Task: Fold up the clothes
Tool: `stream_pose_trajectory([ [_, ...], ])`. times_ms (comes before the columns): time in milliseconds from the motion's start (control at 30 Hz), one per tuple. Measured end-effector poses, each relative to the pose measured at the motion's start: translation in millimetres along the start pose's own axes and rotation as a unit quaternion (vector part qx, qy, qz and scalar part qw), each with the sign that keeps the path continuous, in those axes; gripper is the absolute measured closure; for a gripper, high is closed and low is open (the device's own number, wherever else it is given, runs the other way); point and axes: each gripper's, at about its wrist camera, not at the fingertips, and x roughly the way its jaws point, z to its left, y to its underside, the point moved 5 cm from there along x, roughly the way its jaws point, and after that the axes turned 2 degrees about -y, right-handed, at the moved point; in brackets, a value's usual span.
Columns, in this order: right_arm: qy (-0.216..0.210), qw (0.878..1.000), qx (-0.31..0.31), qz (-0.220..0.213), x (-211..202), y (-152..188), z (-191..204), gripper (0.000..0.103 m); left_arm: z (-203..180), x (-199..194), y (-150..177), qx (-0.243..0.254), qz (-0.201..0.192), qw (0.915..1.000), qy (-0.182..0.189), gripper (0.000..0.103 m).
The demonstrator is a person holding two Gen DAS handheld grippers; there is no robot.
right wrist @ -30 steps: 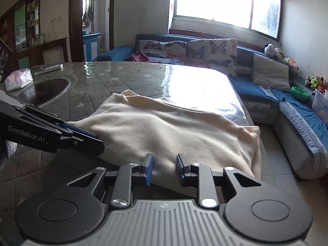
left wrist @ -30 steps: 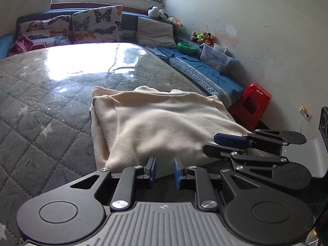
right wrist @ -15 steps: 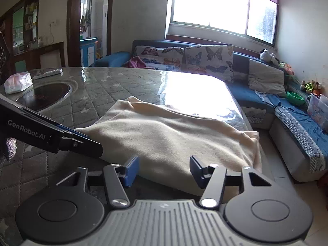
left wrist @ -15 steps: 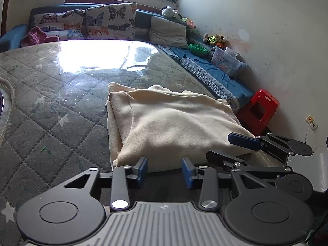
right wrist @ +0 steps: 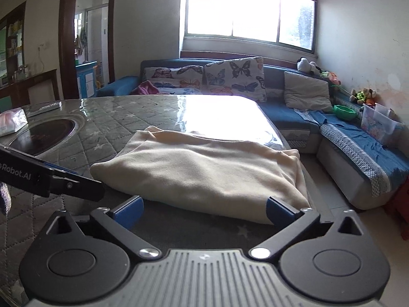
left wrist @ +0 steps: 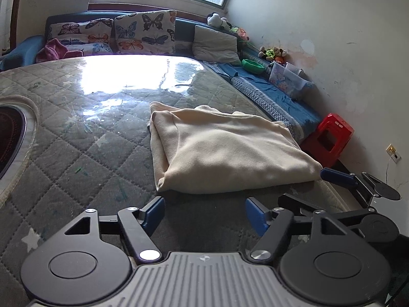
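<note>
Both grippers' jaws newly apart (off garment [left wrist: 225, 151])

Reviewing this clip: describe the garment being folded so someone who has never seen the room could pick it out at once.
Start at the large grey quilted table with star patterns that fills the room's middle. On its near right part, by the edge facing the blue sofa, lies the cream fleece garment, folded into a thick rectangle. It is the table's only pale, soft cloth; the pink cloth lies on the sofa.

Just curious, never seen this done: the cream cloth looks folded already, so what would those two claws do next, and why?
Probably draw both back: the left gripper and right gripper have just been opening, with nothing between them, and the cream garment lies folded on the table.
</note>
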Motion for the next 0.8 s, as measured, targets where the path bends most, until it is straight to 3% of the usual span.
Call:
stream_pose_trajectory([
  [133,0.011,1.0,0.009,0.001,-5,5,3,0.0,-1,-8,5,0.006,-0.008,0.9999,-0.002,0.011],
  [300,0.012,0.999,0.032,0.005,-10,10,3,0.0,0,-18,10,0.015,-0.02,0.9997,-0.001,0.001],
  [467,0.0,0.997,0.073,0.014,-15,19,2,0.0,0,-26,15,0.022,-0.027,0.9994,-0.004,0.0],
  [800,0.03,0.993,0.11,0.021,-24,30,0,0.0,2,-35,22,0.029,-0.032,0.9989,-0.016,0.0],
])
